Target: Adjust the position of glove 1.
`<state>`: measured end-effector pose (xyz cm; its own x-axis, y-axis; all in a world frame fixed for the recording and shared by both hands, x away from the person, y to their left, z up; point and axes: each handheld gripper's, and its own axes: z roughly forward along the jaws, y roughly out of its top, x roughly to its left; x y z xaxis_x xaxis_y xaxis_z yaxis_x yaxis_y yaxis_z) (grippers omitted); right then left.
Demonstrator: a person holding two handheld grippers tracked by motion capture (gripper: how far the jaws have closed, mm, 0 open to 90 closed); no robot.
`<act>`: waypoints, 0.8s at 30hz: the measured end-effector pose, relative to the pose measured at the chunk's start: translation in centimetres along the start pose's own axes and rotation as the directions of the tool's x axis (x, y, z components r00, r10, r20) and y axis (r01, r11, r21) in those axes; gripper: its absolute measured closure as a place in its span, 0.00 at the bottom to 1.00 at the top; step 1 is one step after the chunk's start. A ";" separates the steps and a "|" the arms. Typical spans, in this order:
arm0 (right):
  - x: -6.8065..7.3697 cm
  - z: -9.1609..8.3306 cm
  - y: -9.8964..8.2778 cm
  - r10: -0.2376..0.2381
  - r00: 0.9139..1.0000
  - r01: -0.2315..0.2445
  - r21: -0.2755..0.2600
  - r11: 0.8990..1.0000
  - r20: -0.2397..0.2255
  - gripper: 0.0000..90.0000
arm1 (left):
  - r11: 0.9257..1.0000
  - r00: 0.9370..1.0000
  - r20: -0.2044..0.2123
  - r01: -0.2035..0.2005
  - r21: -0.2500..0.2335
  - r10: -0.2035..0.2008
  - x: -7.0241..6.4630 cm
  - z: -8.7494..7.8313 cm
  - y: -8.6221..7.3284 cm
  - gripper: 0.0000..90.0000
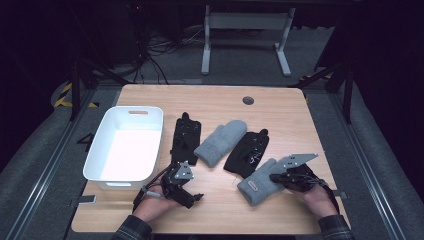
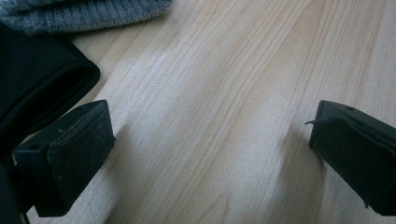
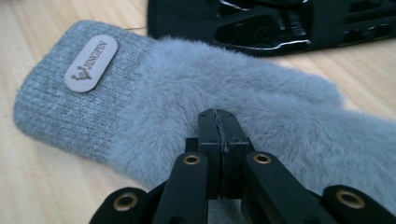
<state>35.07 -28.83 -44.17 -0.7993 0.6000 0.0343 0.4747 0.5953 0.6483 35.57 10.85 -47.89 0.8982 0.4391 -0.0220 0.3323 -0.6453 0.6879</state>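
A fuzzy grey mitten (image 1: 257, 182) (image 3: 154, 93) with a tan label patch (image 3: 91, 63) lies near the table's front right. My right gripper (image 1: 274, 177) (image 3: 218, 116) is shut, its joined tips resting on the mitten's fuzz; I cannot tell whether any fabric is pinched. A second grey mitten (image 1: 220, 142) (image 2: 84, 14) lies mid-table between two black gloves (image 1: 185, 137) (image 1: 247, 150). My left gripper (image 1: 192, 199) (image 2: 210, 154) stands open over bare wood, just in front of the left black glove's cuff (image 2: 32, 88). The right black glove (image 3: 261, 23) lies just beyond the near mitten.
A white plastic bin (image 1: 125, 112) stands at the table's left side. The wooden table (image 1: 280, 110) has a round cable hole (image 1: 248, 100) near its far edge. Dark floor, cables and a desk frame lie beyond it.
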 end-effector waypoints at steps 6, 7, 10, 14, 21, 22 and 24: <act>1.8 0.0 -0.2 -0.002 1.000 0.002 0.003 1.000 -0.018 1.00 | 1.000 1.000 0.000 -0.001 0.000 0.001 0.0 0.0 0.0 0.00; 2.1 0.1 -0.2 -0.003 1.000 0.004 0.004 1.000 -0.020 1.00 | 1.000 1.000 -0.001 -0.003 0.002 0.003 0.0 0.0 0.0 0.00; 3.0 0.3 0.0 -0.006 0.999 0.006 0.009 1.000 -0.038 1.00 | 1.000 1.000 0.000 -0.003 0.002 0.003 0.0 0.0 0.0 0.00; 4.2 0.9 0.8 -0.026 0.999 0.027 0.015 1.000 -0.047 1.00 | 1.000 1.000 0.000 -0.003 0.001 0.003 0.0 0.0 0.0 0.00; 6.2 2.2 2.1 -0.057 0.994 0.059 0.020 0.998 -0.088 1.00 | 1.000 1.000 0.000 -0.003 0.001 0.003 0.0 0.0 0.0 0.00; 6.2 2.2 2.1 -0.057 0.994 0.059 0.020 0.998 -0.088 1.00 | 1.000 1.000 0.000 -0.003 0.001 0.003 0.0 0.0 0.0 0.00; 6.9 2.5 2.4 -0.073 0.993 0.075 0.013 0.997 -0.098 1.00 | 1.000 1.000 0.000 -0.002 0.001 0.002 0.0 0.0 0.0 0.00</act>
<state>31.61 -21.94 -44.23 -0.8641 0.4997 0.0610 0.4185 0.6457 0.6387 35.59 10.87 -47.88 0.8989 0.4376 -0.0203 0.3305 -0.6472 0.6870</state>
